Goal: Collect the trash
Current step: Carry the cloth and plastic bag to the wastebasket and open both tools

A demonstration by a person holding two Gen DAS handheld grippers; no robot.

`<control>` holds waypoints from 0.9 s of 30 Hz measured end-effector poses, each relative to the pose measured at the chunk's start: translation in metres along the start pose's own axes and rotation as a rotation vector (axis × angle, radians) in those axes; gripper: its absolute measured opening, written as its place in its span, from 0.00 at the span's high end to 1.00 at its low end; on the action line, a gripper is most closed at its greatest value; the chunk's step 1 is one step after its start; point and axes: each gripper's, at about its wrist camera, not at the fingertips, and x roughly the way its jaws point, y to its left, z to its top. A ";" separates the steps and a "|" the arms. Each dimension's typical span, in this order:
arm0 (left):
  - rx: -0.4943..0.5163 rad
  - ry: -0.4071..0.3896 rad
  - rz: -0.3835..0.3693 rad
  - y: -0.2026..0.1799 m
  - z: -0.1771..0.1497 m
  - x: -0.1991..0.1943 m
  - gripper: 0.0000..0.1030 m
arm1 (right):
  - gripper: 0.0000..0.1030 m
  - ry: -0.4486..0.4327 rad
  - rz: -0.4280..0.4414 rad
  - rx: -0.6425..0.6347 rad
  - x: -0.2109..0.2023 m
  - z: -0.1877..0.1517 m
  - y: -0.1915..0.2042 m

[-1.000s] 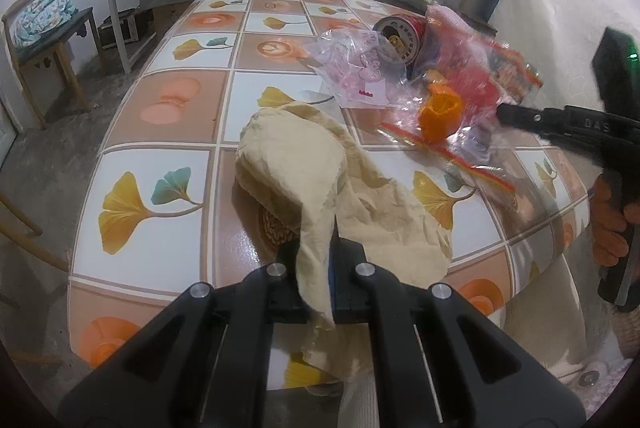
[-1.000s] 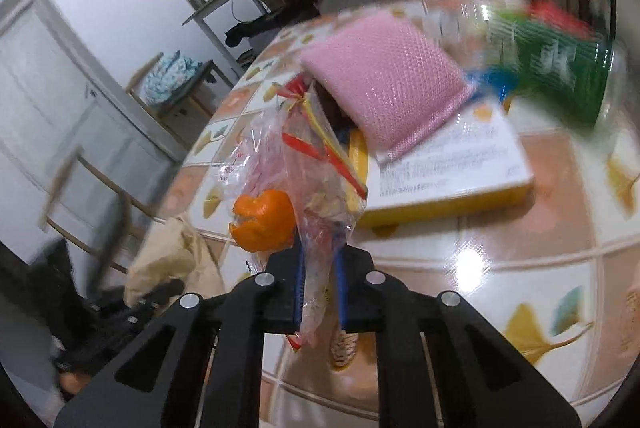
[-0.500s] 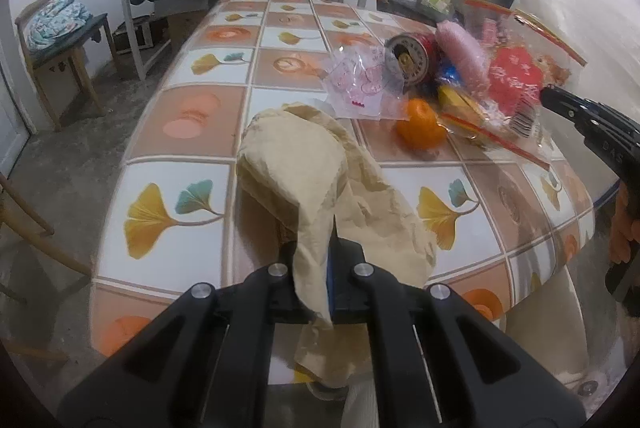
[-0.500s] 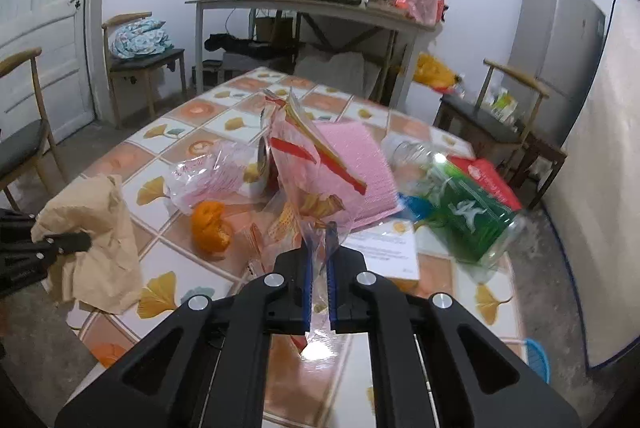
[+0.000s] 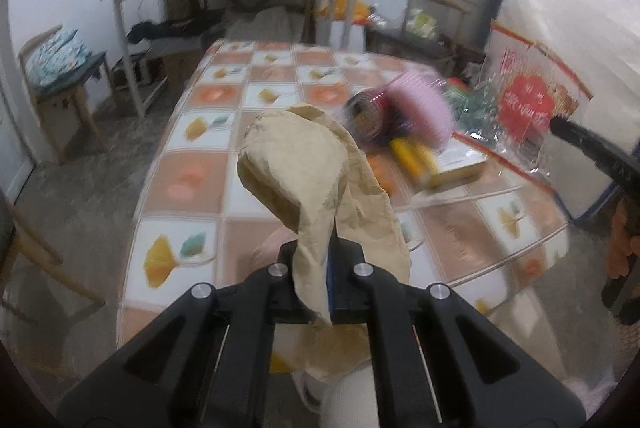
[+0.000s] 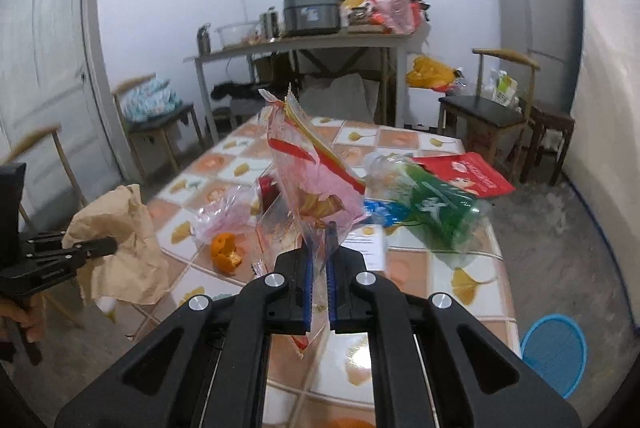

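My left gripper (image 5: 318,268) is shut on a crumpled brown paper bag (image 5: 304,171), which hangs lifted above the near end of the tiled table (image 5: 192,163). In the right wrist view the same paper bag (image 6: 124,248) hangs at the left, pinched by the left gripper (image 6: 112,246). My right gripper (image 6: 318,268) is shut on a clear plastic snack bag (image 6: 312,179) with red and yellow print, raised off the table (image 6: 400,143). That snack bag (image 5: 528,103) appears at the right of the left wrist view, held by the right gripper (image 5: 560,125).
An orange peel (image 6: 226,248), a clear wrapper (image 6: 224,216), a green plastic bottle (image 6: 436,211), a red packet (image 6: 468,175), a pink sponge (image 5: 420,107) and a yellow box (image 5: 448,163) lie on the table. Chairs stand around. A blue bin (image 6: 554,352) sits on the floor at right.
Both grippers have risen from the table with their loads. The paper bag now hangs free, and the snack bag has come up and away from the pile of clutter.
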 end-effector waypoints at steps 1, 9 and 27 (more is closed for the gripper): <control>0.013 -0.013 -0.014 -0.008 0.006 -0.003 0.98 | 0.94 -0.009 -0.003 0.018 -0.006 0.000 -0.008; 0.240 -0.087 -0.241 -0.122 0.075 0.011 0.98 | 0.94 -0.119 -0.261 0.200 -0.092 -0.018 -0.115; 0.799 0.488 -0.496 -0.524 0.074 0.249 0.98 | 0.94 0.085 -0.646 0.721 -0.123 -0.187 -0.373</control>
